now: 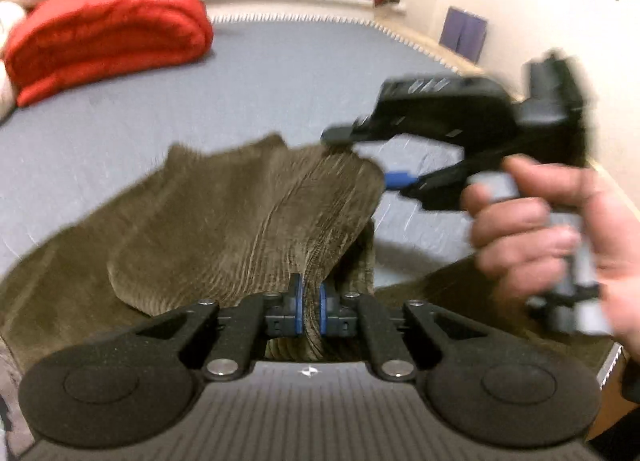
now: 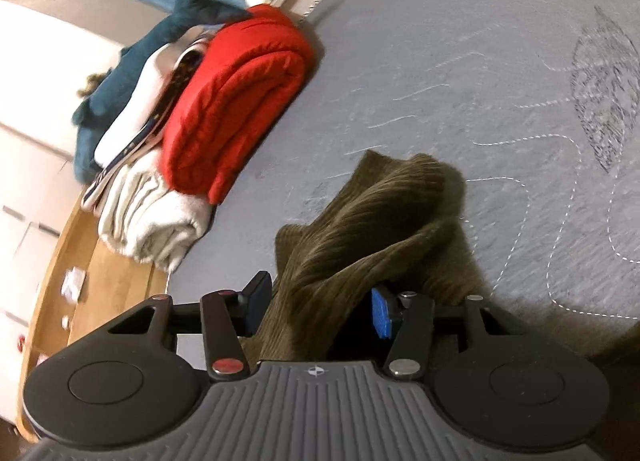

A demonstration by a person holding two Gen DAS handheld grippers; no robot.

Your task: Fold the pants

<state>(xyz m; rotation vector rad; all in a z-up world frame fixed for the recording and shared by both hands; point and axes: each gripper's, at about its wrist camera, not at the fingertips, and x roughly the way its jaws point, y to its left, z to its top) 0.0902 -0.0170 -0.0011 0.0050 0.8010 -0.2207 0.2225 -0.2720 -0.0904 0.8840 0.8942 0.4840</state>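
Gripping: left gripper [image 1: 311, 311] is pinched tight on a ridge of the brown corduroy pants [image 1: 224, 221], blue pads squeezing the cloth with basically no gap.

Pants: bunched on the grey mattress [image 1: 280, 73], spreading up and away from the left gripper and off to its left side; one flap is lifted and draped over towards the right gripper.

Right gripper: the right gripper [image 2: 318, 311] has its jaws standing about halfway apart, with a thick fold of the pants running up between them. The cloth lies against the black finger [image 2: 256, 301]; the blue pad [image 2: 382, 313] looks clear of it, though the fold hides part of that side, so it's not a firm pinch as far as I can tell.

Hand: a person's right hand [image 1: 560, 237] wraps the handle of the right gripper, just right of the pants, blurry.

Red blanket: folded red blanket [image 2: 236, 101] sits on the mattress well apart from the pants, near the far edge, with a white blanket [image 2: 152, 213] stacked beside it.
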